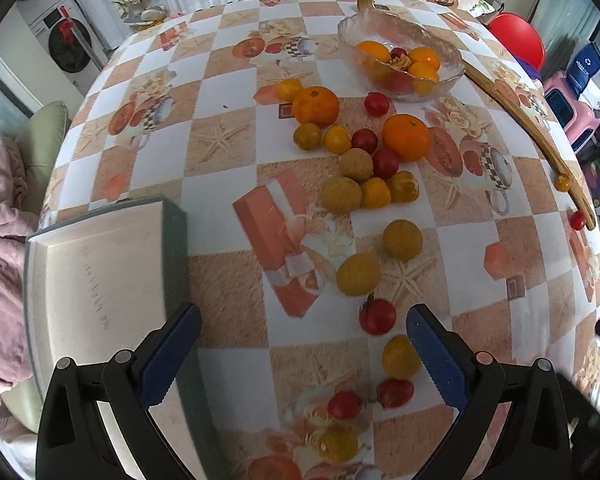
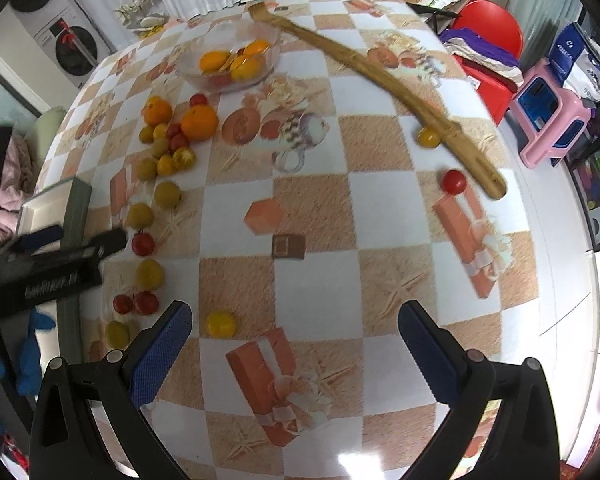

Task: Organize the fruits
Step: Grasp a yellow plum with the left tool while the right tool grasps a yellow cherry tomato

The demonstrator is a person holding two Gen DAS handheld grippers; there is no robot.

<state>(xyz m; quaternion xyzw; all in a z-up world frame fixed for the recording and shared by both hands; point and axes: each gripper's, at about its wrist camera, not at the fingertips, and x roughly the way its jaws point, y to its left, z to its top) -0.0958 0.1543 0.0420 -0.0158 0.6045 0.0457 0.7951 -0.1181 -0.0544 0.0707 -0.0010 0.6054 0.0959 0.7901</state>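
Observation:
Many loose fruits lie on the checkered tablecloth: two oranges (image 1: 315,105) (image 1: 406,136), several yellow plums (image 1: 358,273) and red cherry tomatoes (image 1: 377,315). A glass bowl (image 1: 400,46) at the far side holds oranges and small fruits; it also shows in the right wrist view (image 2: 232,60). My left gripper (image 1: 303,354) is open and empty, low over the table near a yellow fruit (image 1: 400,356). My right gripper (image 2: 294,350) is open and empty above the table; a yellow fruit (image 2: 221,323) lies by its left finger. The left gripper shows at the left edge of the right wrist view (image 2: 60,248).
A white tray with a grey-green rim (image 1: 100,272) sits at the table's left edge. A long wooden stick (image 2: 380,76) lies across the far right, with a yellow fruit (image 2: 428,137) and a red tomato (image 2: 454,182) beside it. Chairs, a pink stool and clutter surround the table.

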